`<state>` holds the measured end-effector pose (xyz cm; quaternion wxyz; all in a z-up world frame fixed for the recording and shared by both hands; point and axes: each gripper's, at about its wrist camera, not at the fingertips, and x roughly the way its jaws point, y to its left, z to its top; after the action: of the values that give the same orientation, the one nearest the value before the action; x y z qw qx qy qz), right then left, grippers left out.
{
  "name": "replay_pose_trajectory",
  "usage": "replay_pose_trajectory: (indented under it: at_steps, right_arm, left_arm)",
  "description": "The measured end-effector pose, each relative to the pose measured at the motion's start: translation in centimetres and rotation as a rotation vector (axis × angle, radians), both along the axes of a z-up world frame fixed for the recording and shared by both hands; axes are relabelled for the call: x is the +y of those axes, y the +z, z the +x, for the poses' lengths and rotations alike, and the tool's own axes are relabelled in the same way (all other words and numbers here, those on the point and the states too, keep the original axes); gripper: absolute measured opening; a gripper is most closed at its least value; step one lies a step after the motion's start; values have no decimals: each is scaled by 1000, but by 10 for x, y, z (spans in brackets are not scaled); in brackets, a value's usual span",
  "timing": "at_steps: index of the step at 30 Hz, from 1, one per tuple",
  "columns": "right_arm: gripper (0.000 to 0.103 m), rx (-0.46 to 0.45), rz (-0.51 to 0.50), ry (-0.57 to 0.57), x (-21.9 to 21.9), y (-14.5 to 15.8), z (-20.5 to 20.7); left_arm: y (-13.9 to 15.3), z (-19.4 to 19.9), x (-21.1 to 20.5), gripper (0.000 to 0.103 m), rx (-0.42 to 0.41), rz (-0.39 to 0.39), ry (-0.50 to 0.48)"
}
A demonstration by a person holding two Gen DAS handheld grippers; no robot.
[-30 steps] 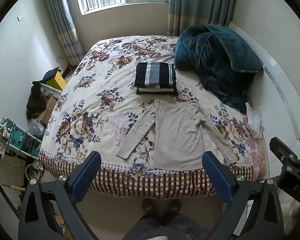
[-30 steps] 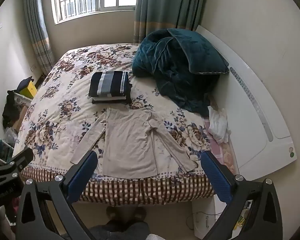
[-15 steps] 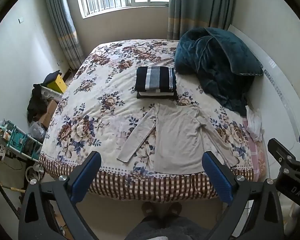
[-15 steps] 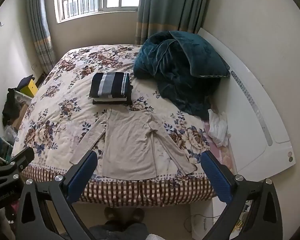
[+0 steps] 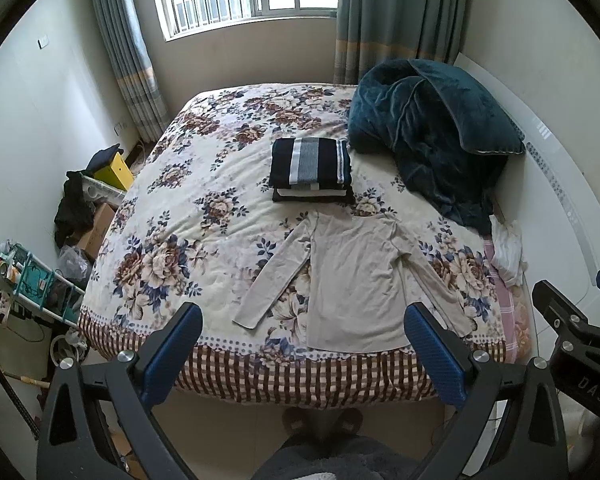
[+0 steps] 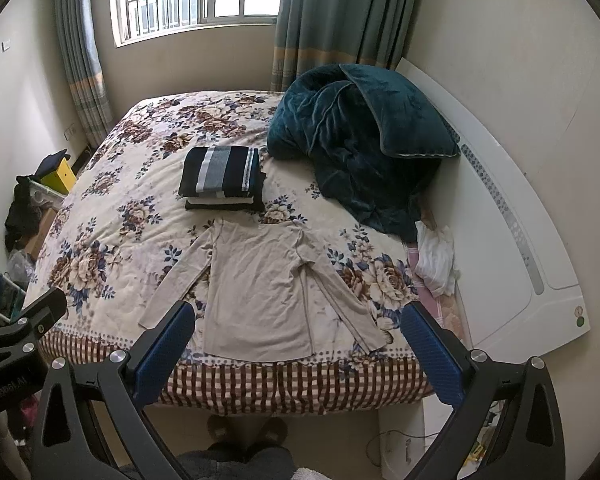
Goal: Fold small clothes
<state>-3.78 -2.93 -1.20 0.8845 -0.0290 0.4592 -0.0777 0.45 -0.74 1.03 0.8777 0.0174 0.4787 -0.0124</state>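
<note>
Beige long-sleeved top (image 5: 352,280) flat on bed (image 5: 188,216) near its front edge, sleeves splayed, presumably ready for folding | folded stack (image 5: 310,170) just behind | left tongs (image 5: 304,352) wide, empty | right tongs (image 6: 300,350) wide, empty, both held back.

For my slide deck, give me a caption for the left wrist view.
Open left gripper hovers before a beige long-sleeve shirt spread flat on a floral bed, near folded clothes.
</note>
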Motion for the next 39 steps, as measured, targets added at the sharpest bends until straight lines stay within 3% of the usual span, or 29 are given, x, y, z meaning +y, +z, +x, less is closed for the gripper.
replay_pose_trajectory:
  at_steps: [39]
  right_arm:
    - [103,-11,-1,0,1,4,1]
  left_arm:
    - [2,1,-3,103,5,-12,5]
